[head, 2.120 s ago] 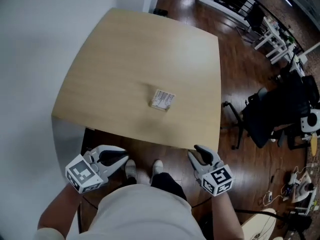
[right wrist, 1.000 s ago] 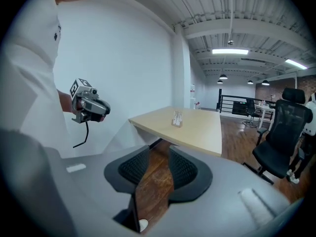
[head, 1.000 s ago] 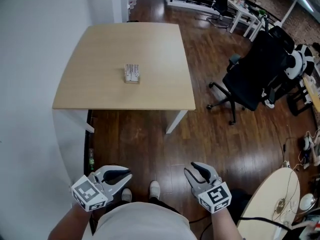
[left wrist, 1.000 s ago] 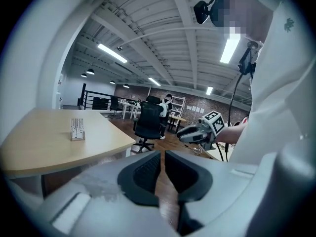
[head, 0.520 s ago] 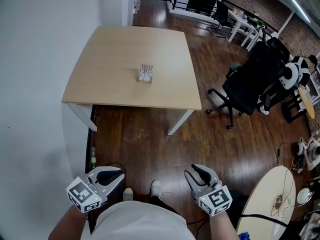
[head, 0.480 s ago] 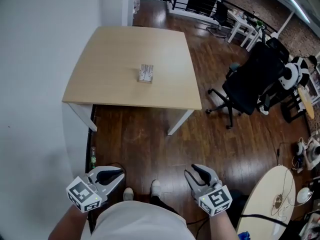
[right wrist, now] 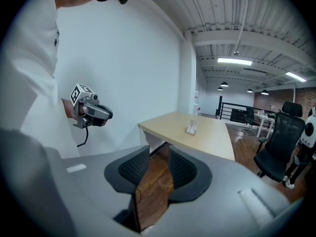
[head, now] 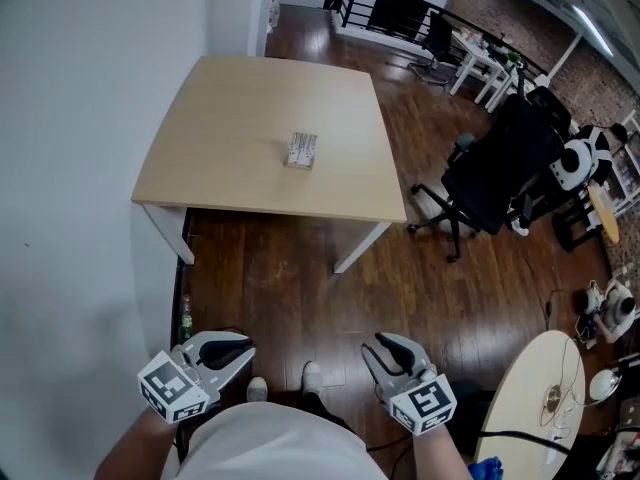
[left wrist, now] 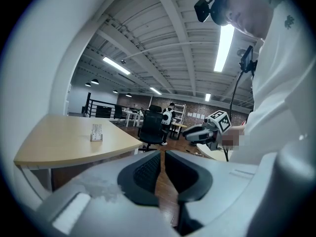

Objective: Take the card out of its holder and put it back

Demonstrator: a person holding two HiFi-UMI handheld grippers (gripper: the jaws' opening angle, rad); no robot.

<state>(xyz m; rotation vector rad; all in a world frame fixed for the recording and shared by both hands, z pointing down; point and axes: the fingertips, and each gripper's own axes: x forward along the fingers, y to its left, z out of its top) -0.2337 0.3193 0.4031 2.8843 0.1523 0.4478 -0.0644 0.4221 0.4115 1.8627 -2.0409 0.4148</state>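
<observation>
Floor [head: 300,288] of dark wood filling most of the head view. Pale wooden table [head: 230,138] set against a white wall [head: 70,168], with a black office chair [head: 490,178] off to its right. Low at the bottom edge, well apart from the table, both tongs held close to the person: left gripper [head: 243,348] clenched almost fully, only a sliver of floor between its pads, nothing held; right gripper [head: 372,345] slackened, jaws parted and empty. Smallest of all, card holder [head: 301,150] sitting near the table's middle, untouched, its card too small to tell apart.
</observation>
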